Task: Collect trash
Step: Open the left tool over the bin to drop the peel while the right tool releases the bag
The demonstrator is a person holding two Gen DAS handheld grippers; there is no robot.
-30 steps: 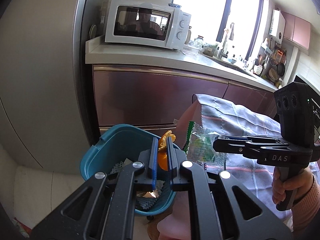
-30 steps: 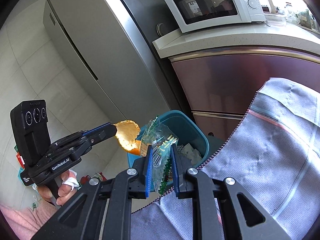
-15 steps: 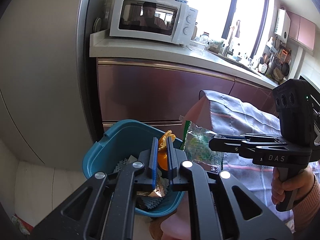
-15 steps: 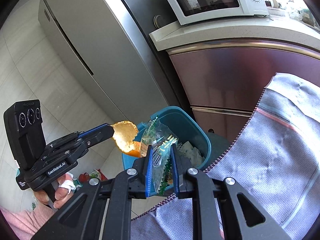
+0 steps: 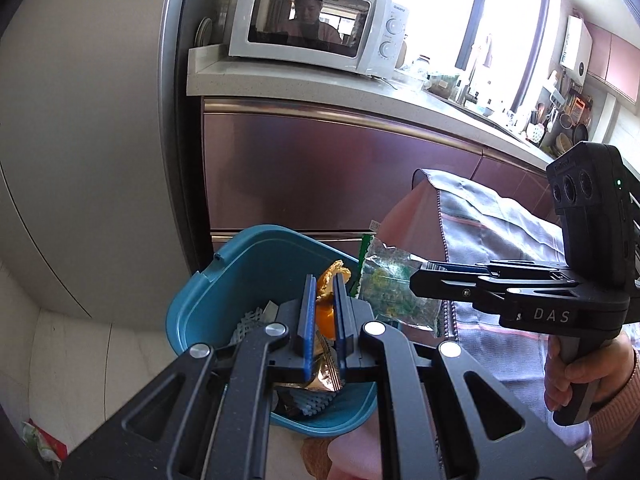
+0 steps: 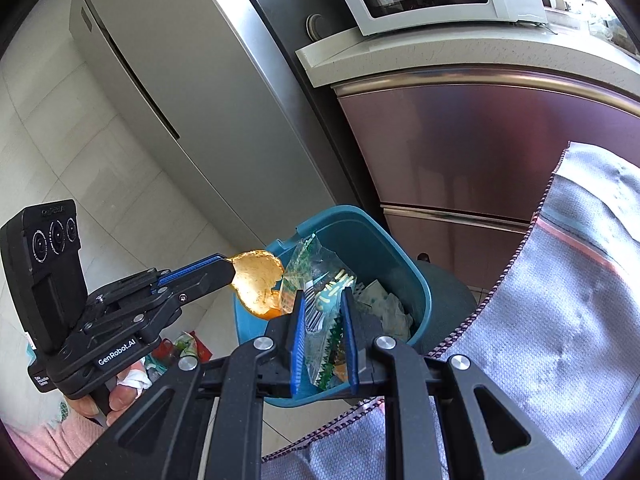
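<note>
A teal trash bin (image 5: 256, 256) (image 6: 404, 264) stands on the floor by the table edge, with several wrappers and papers inside. My left gripper (image 5: 323, 280) is shut on a piece of orange peel (image 5: 326, 314) (image 6: 258, 282) and holds it over the bin's near rim. My right gripper (image 6: 324, 294) is shut on a clear green-printed plastic wrapper (image 6: 318, 312) (image 5: 390, 288) and holds it above the bin. The left gripper shows at the left of the right wrist view (image 6: 224, 266). The right gripper shows at the right of the left wrist view (image 5: 424, 272).
A grey tablecloth (image 6: 560, 320) covers the table at the right. Maroon cabinets (image 5: 320, 168) with a white microwave (image 5: 312, 20) stand behind the bin, beside a steel fridge (image 6: 192, 80). Loose trash (image 6: 184, 348) lies on the floor at the left.
Both grippers have moved closer to the bin, which now sits higher and larger in both views. Each still holds its piece of trash.
</note>
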